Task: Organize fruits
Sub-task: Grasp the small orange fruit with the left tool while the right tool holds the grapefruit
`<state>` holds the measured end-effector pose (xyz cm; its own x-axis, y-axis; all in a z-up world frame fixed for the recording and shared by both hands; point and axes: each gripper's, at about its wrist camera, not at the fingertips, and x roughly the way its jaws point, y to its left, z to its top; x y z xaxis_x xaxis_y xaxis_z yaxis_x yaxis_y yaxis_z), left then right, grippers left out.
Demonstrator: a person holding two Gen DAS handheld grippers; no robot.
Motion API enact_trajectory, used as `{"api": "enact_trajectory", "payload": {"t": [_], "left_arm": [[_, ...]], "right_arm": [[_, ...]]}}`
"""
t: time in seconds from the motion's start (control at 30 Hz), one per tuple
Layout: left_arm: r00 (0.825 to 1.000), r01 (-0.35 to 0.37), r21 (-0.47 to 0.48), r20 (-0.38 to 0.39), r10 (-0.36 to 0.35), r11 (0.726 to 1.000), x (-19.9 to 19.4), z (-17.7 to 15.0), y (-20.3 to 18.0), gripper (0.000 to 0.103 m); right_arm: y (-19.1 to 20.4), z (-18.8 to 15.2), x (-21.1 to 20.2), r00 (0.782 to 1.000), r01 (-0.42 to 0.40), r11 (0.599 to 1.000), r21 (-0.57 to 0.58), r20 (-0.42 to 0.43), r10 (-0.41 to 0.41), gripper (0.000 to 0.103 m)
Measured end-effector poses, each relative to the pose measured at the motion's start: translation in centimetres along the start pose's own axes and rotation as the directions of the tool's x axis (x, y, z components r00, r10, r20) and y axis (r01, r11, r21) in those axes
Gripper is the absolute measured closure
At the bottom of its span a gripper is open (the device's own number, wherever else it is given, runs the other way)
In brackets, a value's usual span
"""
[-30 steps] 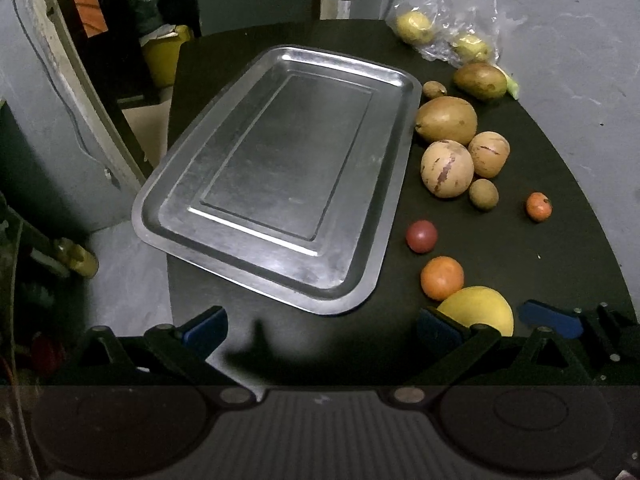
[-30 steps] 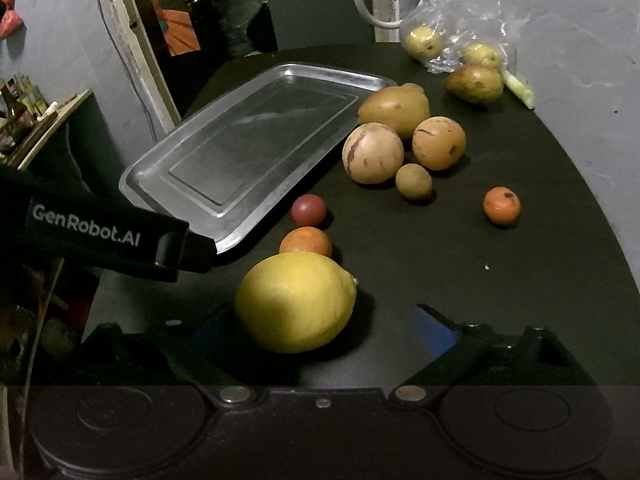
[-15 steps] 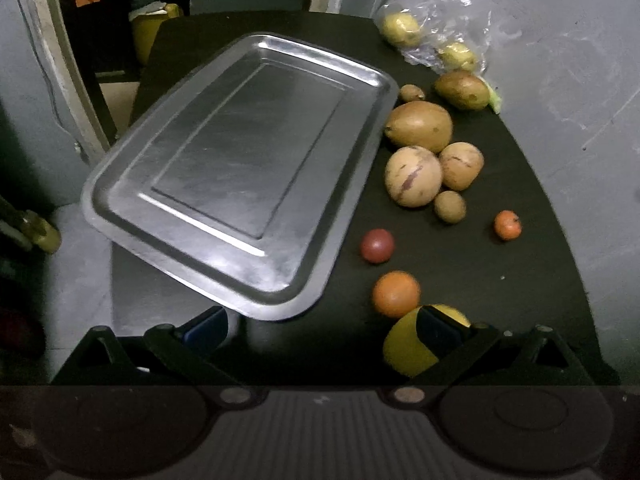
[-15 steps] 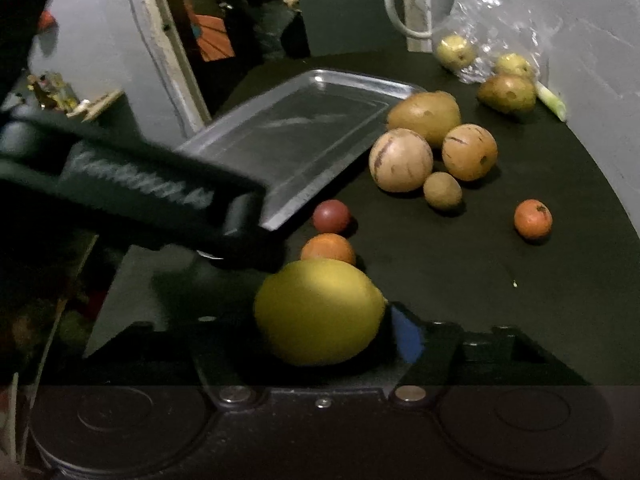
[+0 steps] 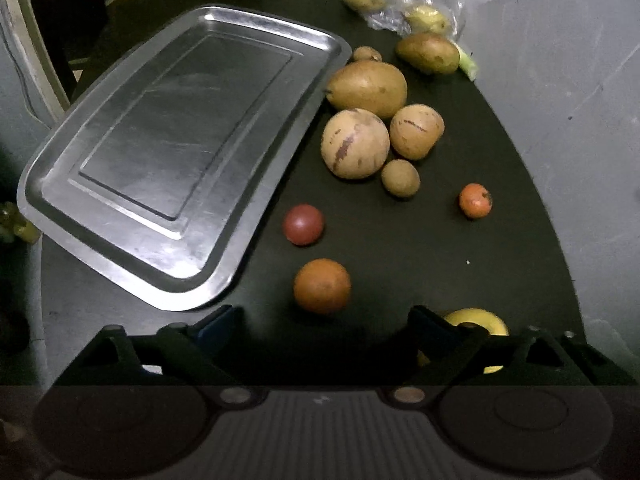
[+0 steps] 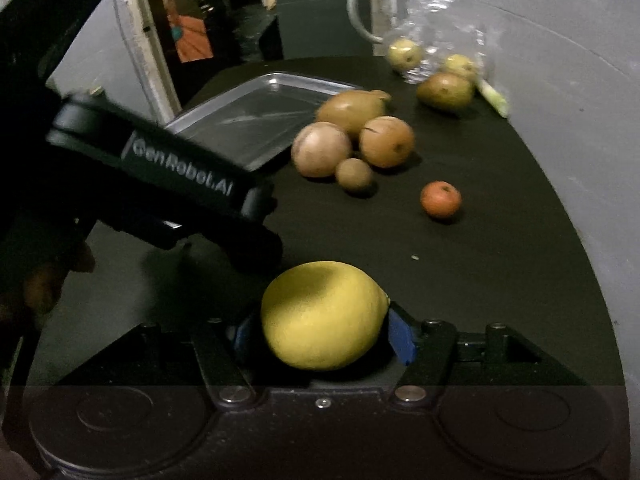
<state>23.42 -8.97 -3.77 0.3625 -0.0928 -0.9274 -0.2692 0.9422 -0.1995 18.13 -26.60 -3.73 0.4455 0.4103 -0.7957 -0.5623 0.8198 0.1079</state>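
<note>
From the left wrist, the left gripper (image 5: 320,320) is spread wide with nothing in it and has drifted right, so the orange (image 5: 322,286) now sits between its fingers. The tray (image 5: 120,216) holds no fruit.

From the right wrist, the right gripper (image 6: 322,328) has closed its blue pads on the lemon (image 6: 323,315), which lay free a second ago. I judge the lemon is ready to go to the tray.

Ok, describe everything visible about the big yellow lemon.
The big yellow lemon is oval with a dimpled, matte rind and a small pointed tip at its right end. It lies sideways between the blue-padded fingers of the right gripper, which are closed against both sides. It appears whole; its underside is hidden. The left view shows only a sliver.
</note>
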Motion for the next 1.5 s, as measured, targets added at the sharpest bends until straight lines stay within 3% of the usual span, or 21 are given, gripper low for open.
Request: {"api": "enact_trajectory", "payload": {"t": [0.27,0.4,0.63,0.8,1.2,1.5], "left_arm": [[0.997,-0.068,-0.019,0.020,0.068,0.998,1.1,0.8,-1.3,0.024],[0.995,-0.085,-0.023,0.042,0.086,0.996,1.1,0.9,-1.6,0.036],[0.995,-0.081,-0.033,0.062,0.083,0.996,0.9,0.8,-1.6,0.051],[0.995,-0.063,0.005,0.078,0.062,0.998,0.6,0.3,-1.5,0.068],[0.995,0.080,0.084,0.052,-0.085,0.993,-0.4,-1.8,-0.5,0.070],[0.988,0.128,0.066,0.082,-0.133,0.990,-2.1,-2.2,2.7,0.070]], "right_arm": [[-1.9,-0.8,-0.7,1.000,-0.019,0.999,0.036,0.015,0.018,0.036],[-2.2,-1.0,-0.8,0.999,-0.035,0.999,0.038,0.022,0.034,0.036],[-2.3,-1.0,-0.9,0.999,-0.043,0.998,0.041,0.030,0.042,0.036],[-2.1,-1.2,-0.8,0.999,-0.029,0.999,0.042,0.035,0.027,0.036],[-0.8,-1.1,-0.6,1.000,-0.024,0.996,0.085,0.019,0.022,0.037],[1.5,-0.9,-0.3,0.999,-0.046,0.994,0.103,0.017,0.045,0.037]]}}
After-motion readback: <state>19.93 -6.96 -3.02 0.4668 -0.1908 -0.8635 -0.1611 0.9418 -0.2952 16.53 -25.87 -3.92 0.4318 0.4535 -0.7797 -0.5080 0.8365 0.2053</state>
